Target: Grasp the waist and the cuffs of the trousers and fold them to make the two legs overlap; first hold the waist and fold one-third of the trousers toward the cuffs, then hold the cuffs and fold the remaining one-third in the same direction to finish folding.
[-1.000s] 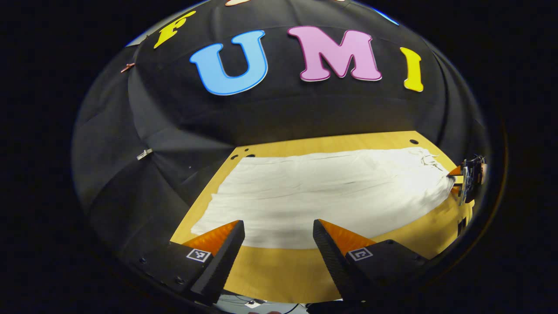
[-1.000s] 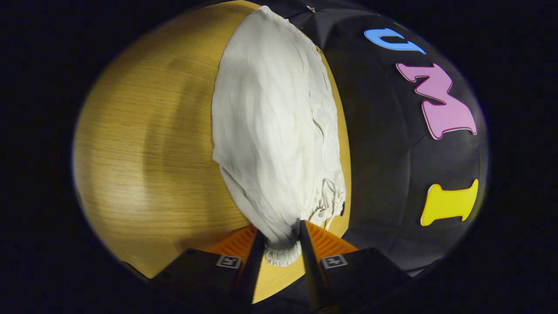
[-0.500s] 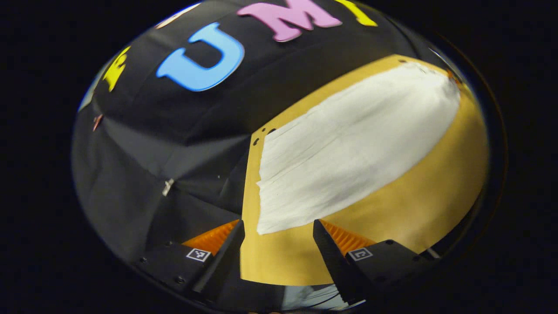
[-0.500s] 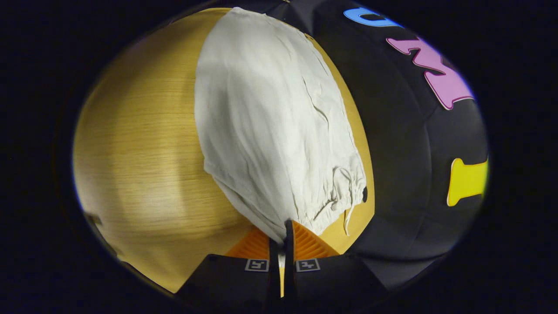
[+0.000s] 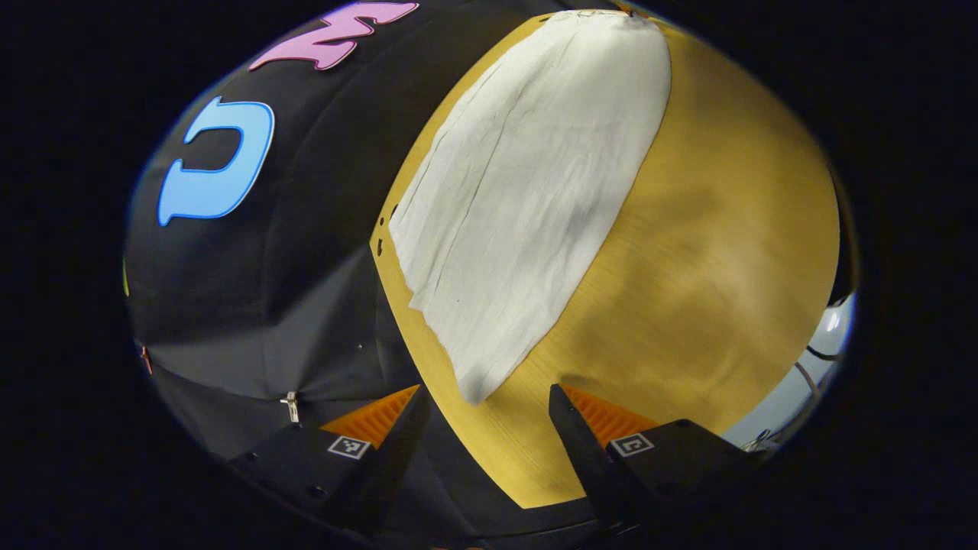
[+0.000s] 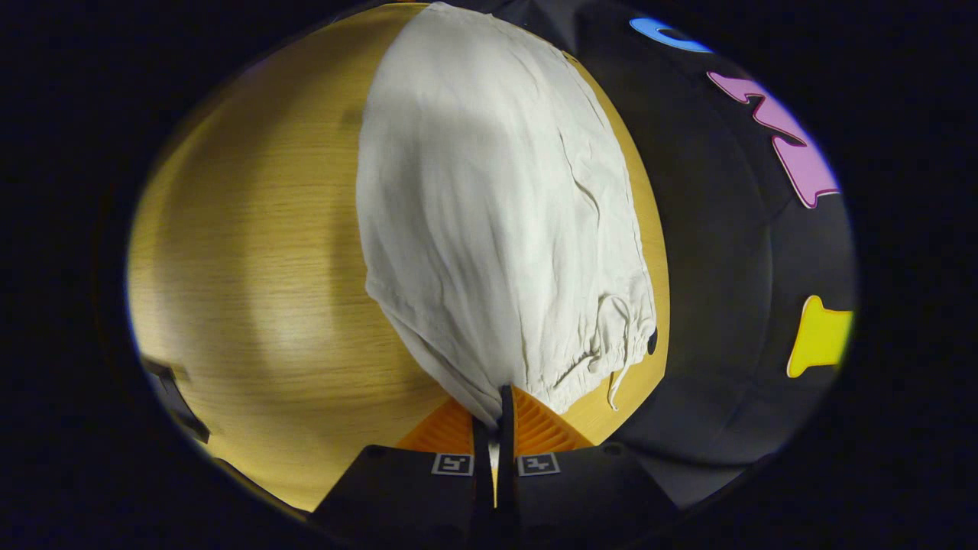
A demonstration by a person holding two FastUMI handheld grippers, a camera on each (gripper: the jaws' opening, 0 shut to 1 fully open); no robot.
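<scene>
trousers (image 6: pixel 497 214) (white) | right gripper (image 6: pixel 493 412) clamps waist | left gripper (image 5: pixel 485 416) spread

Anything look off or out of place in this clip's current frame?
Nothing stands out. The white trousers lie flat on the wooden table, lightly creased. The right gripper is shut on the waist; the left gripper is open near the cuffs, off the cloth.

Bright overhead light — soft shadows cross the yellow wooden tabletop (image 6: pixel 252 252); fisheye bending at edges, slight blur.
</scene>
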